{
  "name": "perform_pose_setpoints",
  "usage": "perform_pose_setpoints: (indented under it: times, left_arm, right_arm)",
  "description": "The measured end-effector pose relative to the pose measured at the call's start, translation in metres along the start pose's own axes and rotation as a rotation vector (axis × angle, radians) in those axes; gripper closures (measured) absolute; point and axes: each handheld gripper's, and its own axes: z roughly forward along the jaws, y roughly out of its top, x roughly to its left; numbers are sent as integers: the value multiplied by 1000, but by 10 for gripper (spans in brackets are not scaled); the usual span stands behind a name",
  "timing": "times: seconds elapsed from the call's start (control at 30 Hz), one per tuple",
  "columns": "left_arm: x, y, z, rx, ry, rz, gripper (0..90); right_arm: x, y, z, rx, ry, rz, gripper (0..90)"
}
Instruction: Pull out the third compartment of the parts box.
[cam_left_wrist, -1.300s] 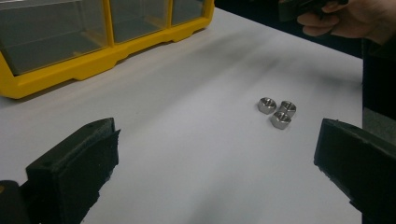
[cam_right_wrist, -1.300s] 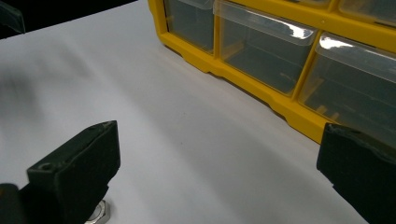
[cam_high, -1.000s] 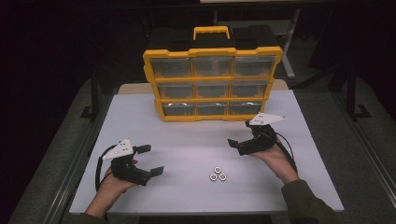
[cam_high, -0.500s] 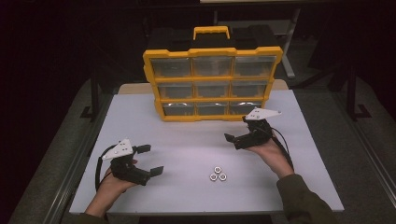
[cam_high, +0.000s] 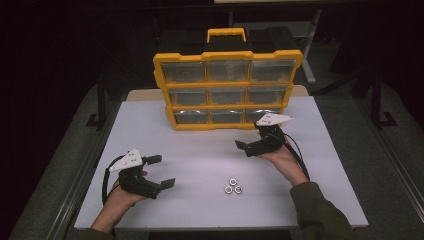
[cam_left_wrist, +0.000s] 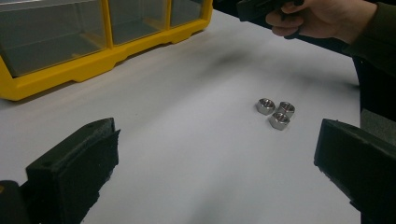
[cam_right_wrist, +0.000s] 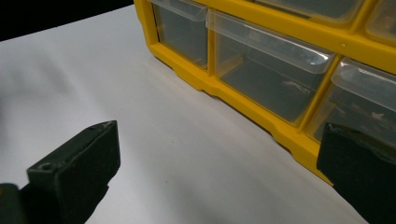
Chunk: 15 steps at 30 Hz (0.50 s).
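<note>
From the high view, the right claw (cam_high: 248, 147) hangs just in front of the bottom row of the yellow organiser (cam_high: 228, 90), jaws apart and holding nothing, while the left claw (cam_high: 162, 171) rests near the front left of the white table (cam_high: 190, 150), jaws also spread and empty. Three steel nuts (cam_high: 232, 186) lie in a tight cluster near the front edge, between the two hands and touched by neither. The left gripper view looks across the table at those nuts (cam_left_wrist: 276, 112), touching one another, well ahead of its wide-open jaws. The right gripper view faces the clear bottom drawers (cam_right_wrist: 268, 70) at a slant — all look closed. The step in hand seems to be opening a bottom drawer, so the right claw should line up squarely with one drawer's lip, close on that lip alone and pull straight out — gently, since the case stands upright and could tip forward.
</note>
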Motion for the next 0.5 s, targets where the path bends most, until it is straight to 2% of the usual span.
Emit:
perform_pose_setpoints:
  times: [0.3,0.5]
  left_arm:
    - [1,0,0,2,-2,5,0]
    - [1,-1,0,2,-4,4,0]
  right_arm:
    - [1,4,15,-2,13,5,0]
    - [0,6,25,-2,11,-8,0]
